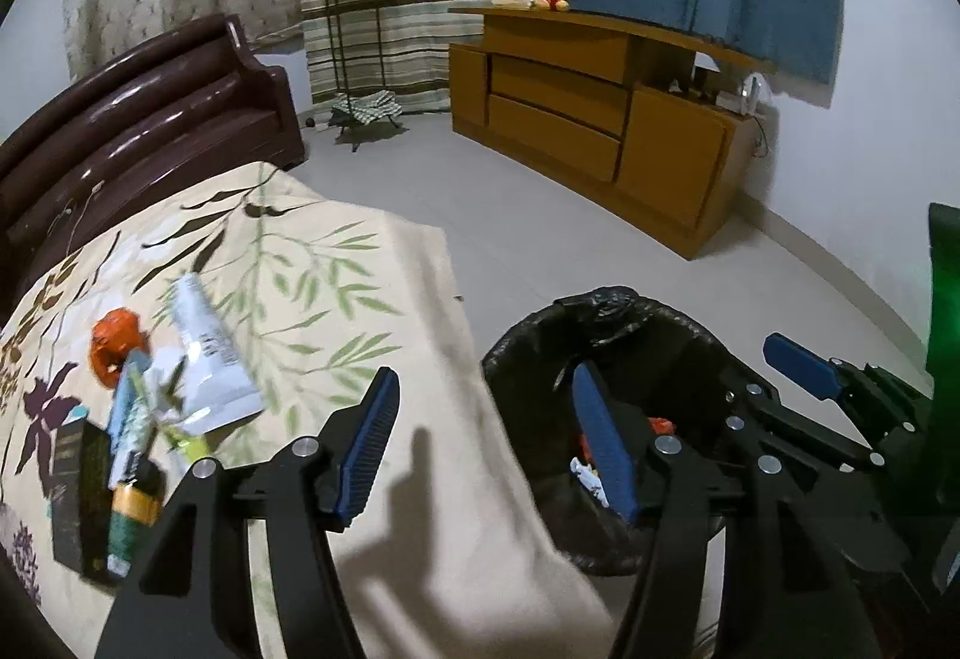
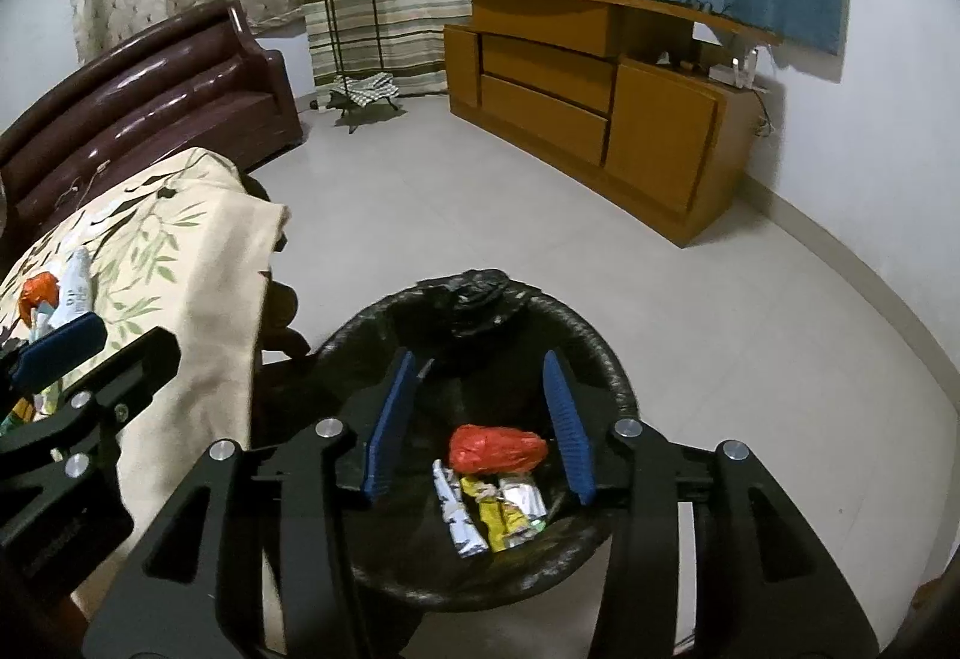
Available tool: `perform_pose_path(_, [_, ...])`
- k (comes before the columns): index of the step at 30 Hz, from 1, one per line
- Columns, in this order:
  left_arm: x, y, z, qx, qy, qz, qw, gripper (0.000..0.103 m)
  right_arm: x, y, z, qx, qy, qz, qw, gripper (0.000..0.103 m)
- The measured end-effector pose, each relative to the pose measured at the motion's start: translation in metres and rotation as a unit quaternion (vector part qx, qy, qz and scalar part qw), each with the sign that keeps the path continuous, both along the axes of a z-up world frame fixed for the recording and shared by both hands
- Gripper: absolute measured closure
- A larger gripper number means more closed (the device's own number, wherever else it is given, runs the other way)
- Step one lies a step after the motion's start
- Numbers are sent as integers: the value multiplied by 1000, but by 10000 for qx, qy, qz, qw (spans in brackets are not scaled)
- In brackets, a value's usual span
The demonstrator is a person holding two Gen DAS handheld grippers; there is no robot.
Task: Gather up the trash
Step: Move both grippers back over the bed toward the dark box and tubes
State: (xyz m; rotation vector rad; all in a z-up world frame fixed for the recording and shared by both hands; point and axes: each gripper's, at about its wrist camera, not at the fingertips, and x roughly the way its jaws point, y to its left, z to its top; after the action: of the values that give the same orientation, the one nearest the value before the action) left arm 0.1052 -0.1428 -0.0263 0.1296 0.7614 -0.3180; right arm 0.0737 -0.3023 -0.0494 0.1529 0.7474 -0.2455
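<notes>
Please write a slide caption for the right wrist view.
Right gripper, jaws open, above the black-lined bin holding wrappers.

left gripper (image 1: 486, 437) jaws apart and empty, right gripper (image 2: 480, 425) likewise

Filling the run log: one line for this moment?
left gripper: open, empty, at table edge | right gripper: open, empty, over bin | red wrapper in bin | trash pile on tablecloth

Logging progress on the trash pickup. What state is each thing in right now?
Left tongs: open, empty, over the bed edge.
Right tongs: open, empty, above the bin.
Trash bin: lined with a black bag, holding wrappers.
Red wrapper: inside the bin.
White tube: lying on the bed, uncollected.
</notes>
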Motion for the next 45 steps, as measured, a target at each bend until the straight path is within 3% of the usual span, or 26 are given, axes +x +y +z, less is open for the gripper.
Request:
perform_pose_path(11, [-8,62,15,72,-157,564,9983,41,4,61,20,123,-171,537,9983,59])
perform_pose_path(22, [-13,122,12,89,-73,1145,9934,40,3,118,29,104,-143,969,9951,59])
perform_pose_path(45, [-29,219,2,-106,33,1969,9804,37,8,184,23,-69,80,1405,9900,59])
